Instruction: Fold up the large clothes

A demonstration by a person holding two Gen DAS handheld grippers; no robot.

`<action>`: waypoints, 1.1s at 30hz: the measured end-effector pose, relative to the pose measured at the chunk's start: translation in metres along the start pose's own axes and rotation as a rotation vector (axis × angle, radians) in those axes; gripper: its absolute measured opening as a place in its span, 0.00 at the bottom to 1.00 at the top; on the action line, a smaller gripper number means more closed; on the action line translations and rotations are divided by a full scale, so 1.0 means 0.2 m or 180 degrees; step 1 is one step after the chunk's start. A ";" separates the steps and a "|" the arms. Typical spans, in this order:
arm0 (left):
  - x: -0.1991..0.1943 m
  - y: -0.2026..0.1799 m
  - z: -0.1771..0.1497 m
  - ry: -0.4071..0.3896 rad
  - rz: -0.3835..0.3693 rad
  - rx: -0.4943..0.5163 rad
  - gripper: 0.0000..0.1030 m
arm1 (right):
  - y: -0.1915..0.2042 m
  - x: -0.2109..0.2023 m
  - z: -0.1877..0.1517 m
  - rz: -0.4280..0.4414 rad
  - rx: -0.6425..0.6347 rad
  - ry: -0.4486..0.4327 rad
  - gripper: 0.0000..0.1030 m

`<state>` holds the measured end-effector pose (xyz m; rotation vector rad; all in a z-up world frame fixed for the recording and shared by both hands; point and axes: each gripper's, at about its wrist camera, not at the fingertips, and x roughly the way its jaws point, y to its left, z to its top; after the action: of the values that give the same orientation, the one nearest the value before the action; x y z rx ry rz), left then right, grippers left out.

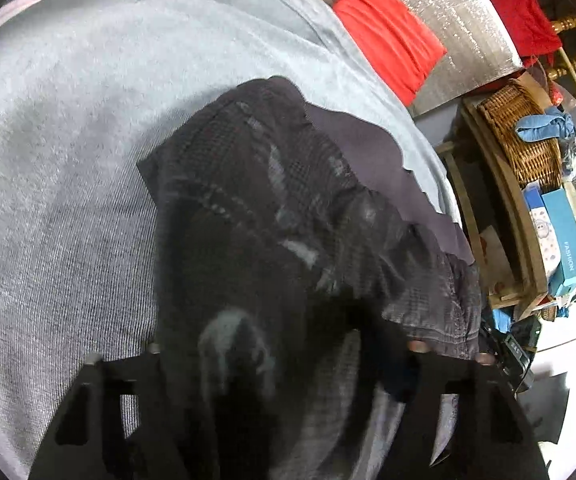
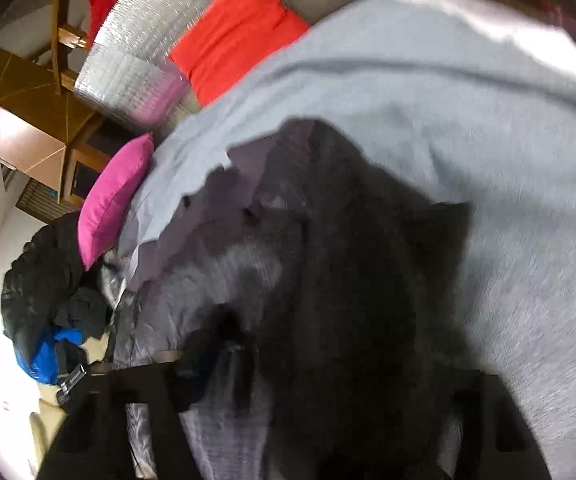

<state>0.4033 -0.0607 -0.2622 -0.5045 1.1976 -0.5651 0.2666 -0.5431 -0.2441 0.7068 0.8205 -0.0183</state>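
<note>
A large dark grey checked garment [image 1: 288, 208] lies crumpled on a light grey bed cover [image 1: 68, 120]. In the left wrist view it drapes over and between my left gripper [image 1: 284, 364], hiding the fingertips; the fabric seems held there. In the right wrist view the same dark garment [image 2: 348, 280] hangs blurred over my right gripper [image 2: 308, 368], whose fingertips are also hidden under the cloth. The grey cover [image 2: 488, 120] spreads behind it.
A red cushion [image 1: 388, 36] and silver quilted mat [image 1: 456, 20] lie at the far side. A wicker basket [image 1: 524, 136] and boxes [image 1: 564, 240] stand right of the bed. A pink pillow [image 2: 116, 196] and a dark clothes pile [image 2: 48, 288] lie at the left.
</note>
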 end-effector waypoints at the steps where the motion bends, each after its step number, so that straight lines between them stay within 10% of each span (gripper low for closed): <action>1: -0.01 -0.01 0.00 -0.0039 -0.0055 -0.0012 0.50 | 0.04 -0.02 0.03 -0.0039 -0.0064 -0.0116 0.34; 6: -0.06 -0.09 0.00 -0.0228 -0.0262 0.0127 0.36 | 0.07 -0.17 0.10 0.0080 -0.0149 -0.0526 0.30; 11: 0.06 -0.03 0.02 -0.0047 0.0248 -0.0101 0.65 | -0.13 0.02 0.08 -0.0198 0.0241 0.0021 0.46; 21: -0.15 0.01 -0.09 -0.0337 0.0335 -0.0212 0.70 | -0.35 -0.31 0.03 0.0064 0.0719 -0.0307 0.77; 29: -0.07 0.00 -0.12 -0.0273 0.0454 -0.0066 0.70 | -0.41 -0.09 -0.01 0.0543 0.1004 0.0235 0.77; 33: -0.04 0.02 -0.11 -0.0302 0.0288 -0.0083 0.47 | -0.28 -0.02 -0.04 0.0505 0.0801 0.0344 0.70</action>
<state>0.3803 -0.0550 -0.2657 -0.4915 1.1328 -0.4442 0.2419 -0.5829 -0.2776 1.0161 0.8718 0.0611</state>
